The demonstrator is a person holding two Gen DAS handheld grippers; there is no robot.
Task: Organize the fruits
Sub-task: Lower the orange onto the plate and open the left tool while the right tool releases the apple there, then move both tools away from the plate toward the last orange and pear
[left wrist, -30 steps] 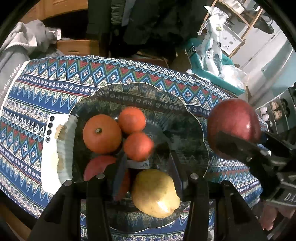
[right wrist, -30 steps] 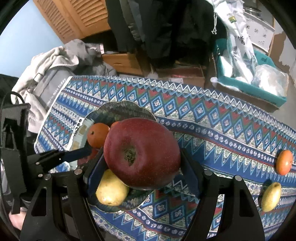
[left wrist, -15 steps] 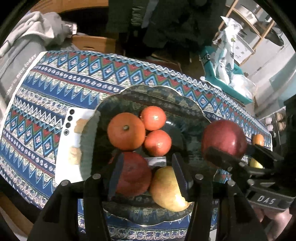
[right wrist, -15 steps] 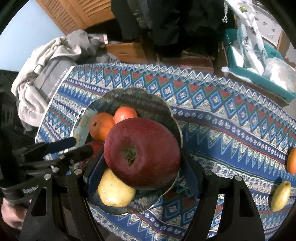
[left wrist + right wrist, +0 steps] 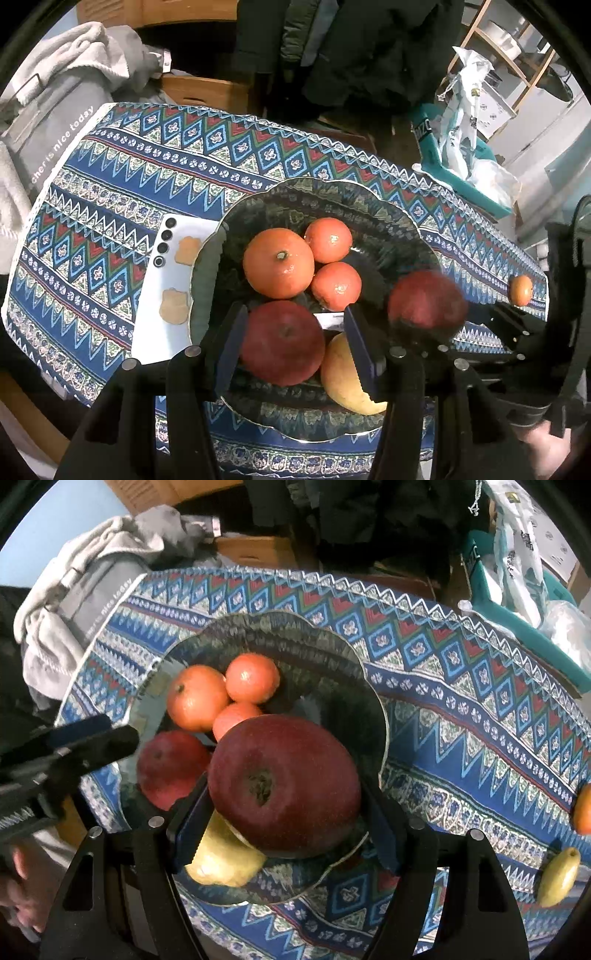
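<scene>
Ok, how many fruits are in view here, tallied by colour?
Orange fruits: 4
Red apples: 2
Yellow fruits: 2
Total: 8

A dark patterned scalloped bowl (image 5: 402, 221) is set on the cloth. In it, three oranges (image 5: 279, 267) are clustered at the far left, touching one another. A red apple (image 5: 282, 341) lies near them, with a yellow pear (image 5: 343, 380) just to its right. A second, darker red apple (image 5: 284, 782) is held above the bowl's right part, stem pit facing up. Far to the right, another orange (image 5: 521, 290) and a small yellow fruit (image 5: 557, 877) are left on the cloth.
</scene>
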